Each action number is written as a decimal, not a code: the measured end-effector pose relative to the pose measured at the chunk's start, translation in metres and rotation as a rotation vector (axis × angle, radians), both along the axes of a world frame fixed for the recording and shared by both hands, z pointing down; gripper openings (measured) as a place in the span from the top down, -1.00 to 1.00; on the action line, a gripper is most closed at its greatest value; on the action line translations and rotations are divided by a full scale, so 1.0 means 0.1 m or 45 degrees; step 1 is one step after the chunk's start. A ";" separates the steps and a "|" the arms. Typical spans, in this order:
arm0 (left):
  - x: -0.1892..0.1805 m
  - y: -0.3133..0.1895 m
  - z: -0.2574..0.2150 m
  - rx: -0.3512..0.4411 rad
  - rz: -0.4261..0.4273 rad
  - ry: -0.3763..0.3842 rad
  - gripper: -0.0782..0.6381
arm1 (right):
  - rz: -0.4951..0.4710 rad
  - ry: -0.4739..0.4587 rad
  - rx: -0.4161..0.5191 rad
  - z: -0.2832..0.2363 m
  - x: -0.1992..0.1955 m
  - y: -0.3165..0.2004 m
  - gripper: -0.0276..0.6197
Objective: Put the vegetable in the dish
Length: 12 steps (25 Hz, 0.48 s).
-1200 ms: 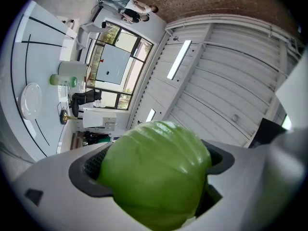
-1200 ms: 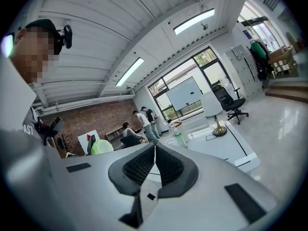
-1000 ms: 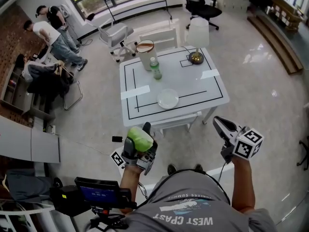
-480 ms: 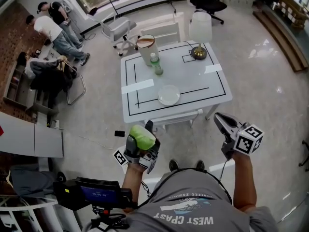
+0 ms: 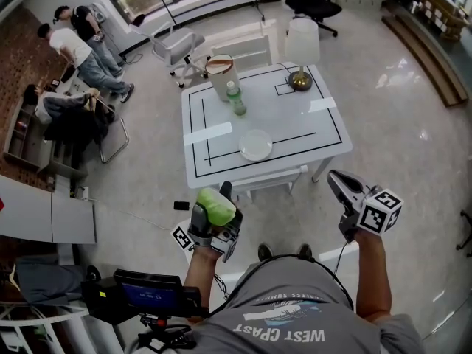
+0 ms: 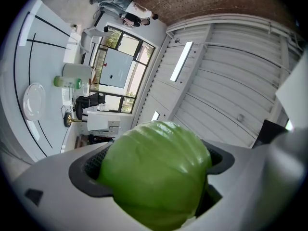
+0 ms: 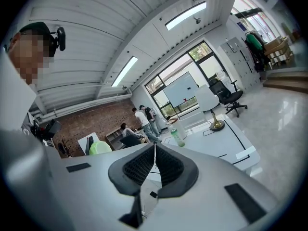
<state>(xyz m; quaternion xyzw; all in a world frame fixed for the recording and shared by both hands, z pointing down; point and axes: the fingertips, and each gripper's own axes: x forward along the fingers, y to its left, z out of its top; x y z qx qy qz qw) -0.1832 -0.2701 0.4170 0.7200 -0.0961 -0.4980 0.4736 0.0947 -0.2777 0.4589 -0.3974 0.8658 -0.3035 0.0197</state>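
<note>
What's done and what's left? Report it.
Done: the left gripper is shut on the green vegetable. In hand: it is held over the floor, short of the table. Left: reach the empty dish and release. The right gripper is shut, empty.

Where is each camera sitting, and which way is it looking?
Head view: on the person's head, looking steeply down at the white table and dish; both forearms, the left claw and the right claw show.
Left gripper view: on the left claw, looking along its jaws, shut on the green vegetable, ceiling beyond.
Right gripper view: on the right claw, looking along its shut, empty jaws toward the table; the person's head shows at left.
Shared: all three see the table and bottle.
</note>
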 end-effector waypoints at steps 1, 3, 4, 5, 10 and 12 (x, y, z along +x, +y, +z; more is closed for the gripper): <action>-0.02 -0.01 0.00 0.002 0.002 0.002 -0.75 | 0.003 0.002 0.001 0.00 -0.01 0.00 0.89; -0.05 -0.01 0.00 0.012 0.006 0.003 -0.75 | 0.004 0.003 0.004 0.01 -0.05 0.00 0.89; -0.06 -0.01 0.00 0.015 0.009 0.001 -0.75 | 0.004 0.001 0.005 0.02 -0.07 0.00 0.89; -0.08 -0.02 0.01 0.016 0.010 0.000 -0.75 | 0.002 -0.001 0.005 0.02 -0.10 0.01 0.89; -0.18 -0.02 0.02 0.019 0.017 -0.001 -0.75 | -0.004 0.016 0.004 0.01 -0.25 0.05 0.89; -0.23 -0.04 0.04 0.022 0.024 0.000 -0.75 | 0.003 0.028 0.007 0.01 -0.29 0.06 0.89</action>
